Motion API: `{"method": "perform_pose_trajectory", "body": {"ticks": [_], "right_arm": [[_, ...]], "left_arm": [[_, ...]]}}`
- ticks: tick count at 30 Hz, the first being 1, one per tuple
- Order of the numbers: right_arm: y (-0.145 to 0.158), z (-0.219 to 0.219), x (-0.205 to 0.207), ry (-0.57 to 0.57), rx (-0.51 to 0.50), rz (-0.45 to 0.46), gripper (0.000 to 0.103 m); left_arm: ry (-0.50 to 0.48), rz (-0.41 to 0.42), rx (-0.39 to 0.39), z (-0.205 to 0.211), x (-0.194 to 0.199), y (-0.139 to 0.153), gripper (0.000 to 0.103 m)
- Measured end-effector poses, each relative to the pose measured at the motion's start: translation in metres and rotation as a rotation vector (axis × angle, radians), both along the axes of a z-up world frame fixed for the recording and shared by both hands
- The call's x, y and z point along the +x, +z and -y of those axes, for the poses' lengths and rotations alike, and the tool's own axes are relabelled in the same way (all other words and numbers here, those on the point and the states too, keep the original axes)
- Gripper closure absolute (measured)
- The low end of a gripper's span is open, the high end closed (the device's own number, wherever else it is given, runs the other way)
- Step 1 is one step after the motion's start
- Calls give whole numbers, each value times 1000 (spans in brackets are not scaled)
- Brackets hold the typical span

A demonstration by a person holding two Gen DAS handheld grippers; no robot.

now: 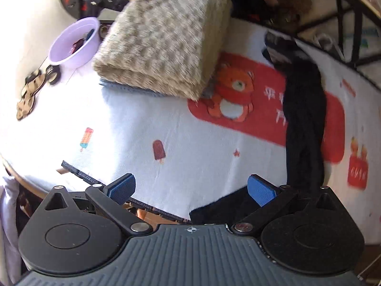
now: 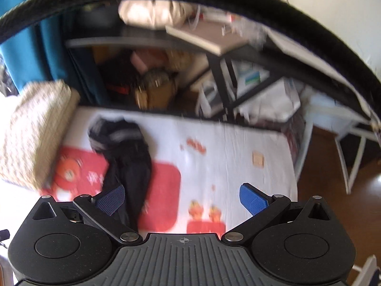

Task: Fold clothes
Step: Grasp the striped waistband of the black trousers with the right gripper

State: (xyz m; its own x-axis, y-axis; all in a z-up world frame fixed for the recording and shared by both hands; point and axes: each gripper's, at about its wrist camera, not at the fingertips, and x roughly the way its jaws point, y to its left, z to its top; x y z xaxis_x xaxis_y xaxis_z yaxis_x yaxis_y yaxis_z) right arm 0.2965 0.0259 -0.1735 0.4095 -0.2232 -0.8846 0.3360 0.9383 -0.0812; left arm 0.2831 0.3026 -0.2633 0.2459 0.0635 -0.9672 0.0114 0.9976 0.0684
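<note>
A black garment (image 1: 304,124) lies bunched in a long strip on the white printed blanket (image 1: 147,124), its near end reaching under my left gripper's right finger. It also shows in the right wrist view (image 2: 128,157). A folded beige checked blanket (image 1: 166,38) sits at the back; it appears at the left in the right wrist view (image 2: 35,138). My left gripper (image 1: 190,188) is open and empty above the blanket's near edge. My right gripper (image 2: 182,199) is open and empty, with its left finger over the garment's near end.
A lilac bowl (image 1: 76,43) and a leopard-print item (image 1: 29,95) lie at the far left. A dark shelf with clutter (image 2: 154,81) and a white chair frame (image 2: 345,147) stand beyond the table. A black curved band (image 2: 262,9) crosses the top of the right view.
</note>
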Motion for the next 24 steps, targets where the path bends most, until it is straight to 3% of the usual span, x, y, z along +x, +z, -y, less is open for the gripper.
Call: {"method": "perform_pose_trajectory", "body": {"ticks": [3,6,11,13,17,24], "right_arm": [[-39,23,-6,-109,93,-74,2],[-66,40,-15,-167,122,-52,9],[-113,33,-13,-67,115,-15,15],[-128,25,0,-16,131,-27,28],[-158,6,40,92,156,-69,37],[-207,-50,97,331,177,-149,52]], "left_arm": [[-218,-73,79,41,-19,-48,1],[-310,-51,43,69,-42,-66,2],[-313,-47,-22,89,-43,-88,2],[-325,-48,-16,95,-35,-100,2],[-356,-69,34,104,-16,-124,2],[-329,-129,-25,95,-12,-139,0]]}}
